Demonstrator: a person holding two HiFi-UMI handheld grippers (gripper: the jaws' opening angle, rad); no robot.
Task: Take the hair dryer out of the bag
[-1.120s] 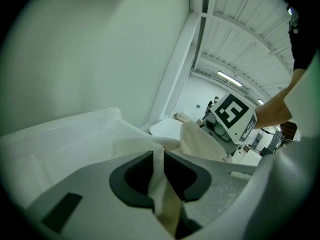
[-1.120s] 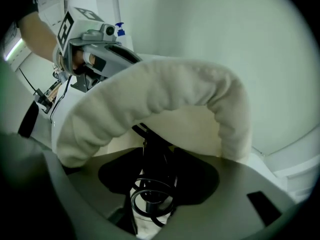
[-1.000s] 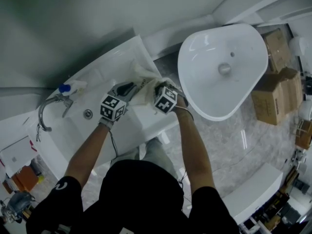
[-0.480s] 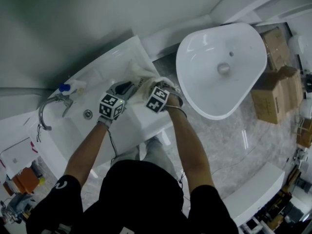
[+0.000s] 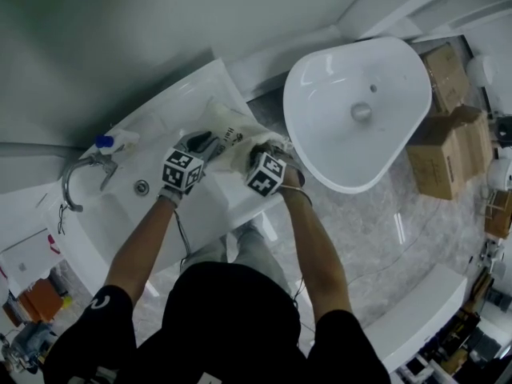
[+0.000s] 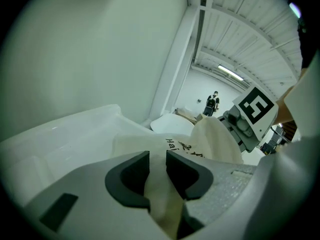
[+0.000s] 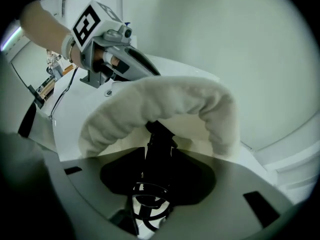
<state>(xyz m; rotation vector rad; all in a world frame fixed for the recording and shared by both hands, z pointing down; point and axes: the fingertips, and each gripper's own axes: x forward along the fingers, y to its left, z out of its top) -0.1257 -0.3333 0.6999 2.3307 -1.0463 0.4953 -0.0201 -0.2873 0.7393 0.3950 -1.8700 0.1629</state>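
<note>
A cream cloth bag (image 5: 230, 137) with dark print lies on the white counter (image 5: 210, 208). My left gripper (image 5: 208, 144) holds a fold of the bag (image 6: 210, 139) between its pads (image 6: 135, 176), which still touch the cloth as the jaws are opening. My right gripper (image 5: 270, 150) points steeply down into the bag's open mouth (image 7: 170, 101). Its jaws are closing on the black hair dryer (image 7: 159, 144), which sticks out of the mouth between them. A coiled black cord (image 7: 149, 204) hangs below. In the left gripper view the bag hides the right jaws.
A sunken basin with a drain (image 5: 142, 187), a chrome tap (image 5: 78, 181) and a blue-capped bottle (image 5: 112, 141) lie left of the bag. A large white oval basin (image 5: 352, 110) stands on the floor at the right, with cardboard boxes (image 5: 444, 150) beyond.
The right gripper shifted left, then drew back toward me, and the bag's mouth shifted with it. The left gripper stayed in place on the bag's fold.
</note>
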